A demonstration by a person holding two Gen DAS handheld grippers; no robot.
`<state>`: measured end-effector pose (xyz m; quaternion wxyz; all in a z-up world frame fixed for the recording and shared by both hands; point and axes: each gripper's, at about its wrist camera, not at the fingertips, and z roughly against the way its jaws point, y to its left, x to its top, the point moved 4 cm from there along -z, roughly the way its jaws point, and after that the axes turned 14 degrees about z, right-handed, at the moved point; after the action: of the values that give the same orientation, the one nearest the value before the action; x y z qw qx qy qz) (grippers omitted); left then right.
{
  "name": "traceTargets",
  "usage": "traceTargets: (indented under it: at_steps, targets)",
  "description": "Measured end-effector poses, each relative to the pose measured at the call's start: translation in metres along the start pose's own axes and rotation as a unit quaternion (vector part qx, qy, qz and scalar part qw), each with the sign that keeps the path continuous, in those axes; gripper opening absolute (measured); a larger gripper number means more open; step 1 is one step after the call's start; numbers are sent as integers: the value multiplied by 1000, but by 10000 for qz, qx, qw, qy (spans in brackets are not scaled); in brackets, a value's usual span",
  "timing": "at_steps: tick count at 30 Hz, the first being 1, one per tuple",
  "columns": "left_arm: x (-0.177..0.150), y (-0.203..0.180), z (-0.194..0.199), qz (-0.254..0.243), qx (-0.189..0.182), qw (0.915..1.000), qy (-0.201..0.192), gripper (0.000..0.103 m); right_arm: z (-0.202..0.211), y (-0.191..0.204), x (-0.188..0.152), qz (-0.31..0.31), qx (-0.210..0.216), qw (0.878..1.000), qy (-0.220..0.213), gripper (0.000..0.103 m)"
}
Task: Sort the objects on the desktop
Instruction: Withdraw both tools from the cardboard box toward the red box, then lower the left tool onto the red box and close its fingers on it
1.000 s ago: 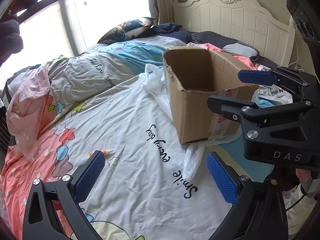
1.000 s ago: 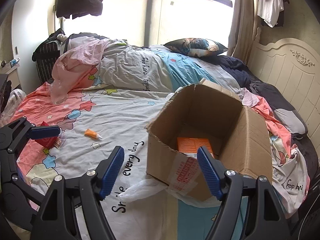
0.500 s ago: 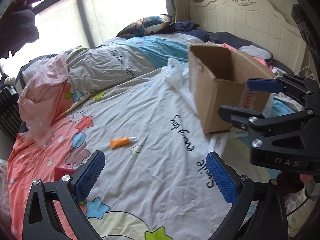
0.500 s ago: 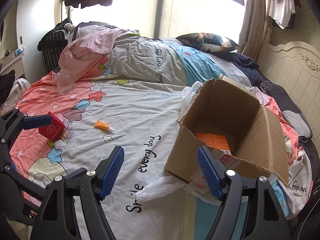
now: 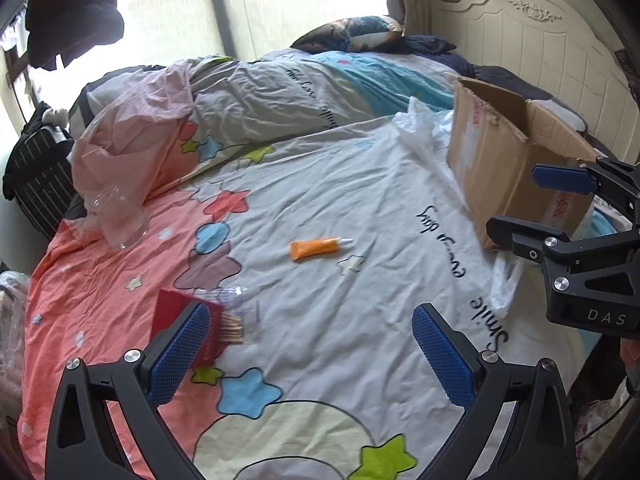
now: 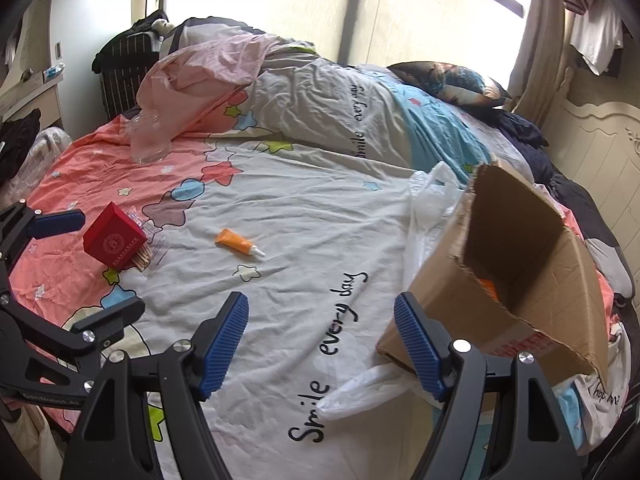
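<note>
An orange tube [image 5: 318,248] with a white cap lies on the bedsheet, also in the right wrist view [image 6: 237,242]. A red box [image 6: 114,240] sits to its left on a clear packet of sticks [image 6: 144,259]; in the left wrist view the red box [image 5: 176,312] is just behind my left finger. An open cardboard box [image 6: 520,280] stands at the right, something orange inside; it also shows in the left wrist view [image 5: 516,164]. My left gripper [image 5: 312,352] is open and empty above the sheet. My right gripper [image 6: 320,344] is open and empty beside the cardboard box.
A white plastic bag [image 6: 428,216] lies under and beside the cardboard box. A rumpled duvet [image 6: 320,96] and a pink cloth [image 6: 200,72] are heaped at the back. A clear plastic container [image 6: 148,140] sits near the cloth. The headboard [image 5: 540,40] is at the right.
Both grippers have swung left, away from the cardboard box. The orange tube and the red box have come into fuller view. Both grippers stay open.
</note>
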<state>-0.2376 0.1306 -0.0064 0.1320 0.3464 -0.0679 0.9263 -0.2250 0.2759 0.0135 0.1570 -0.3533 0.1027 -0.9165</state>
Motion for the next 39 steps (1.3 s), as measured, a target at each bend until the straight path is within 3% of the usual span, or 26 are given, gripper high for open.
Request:
traceTargets:
  at_steps: [26, 39]
  targets:
    - [-32, 111, -20, 712, 618, 9951, 309, 103, -56, 71, 27, 502, 573, 9969, 182, 72]
    - [-31, 133, -41, 645, 489, 9961, 353, 103, -82, 100, 45, 781, 738, 9940, 221, 72]
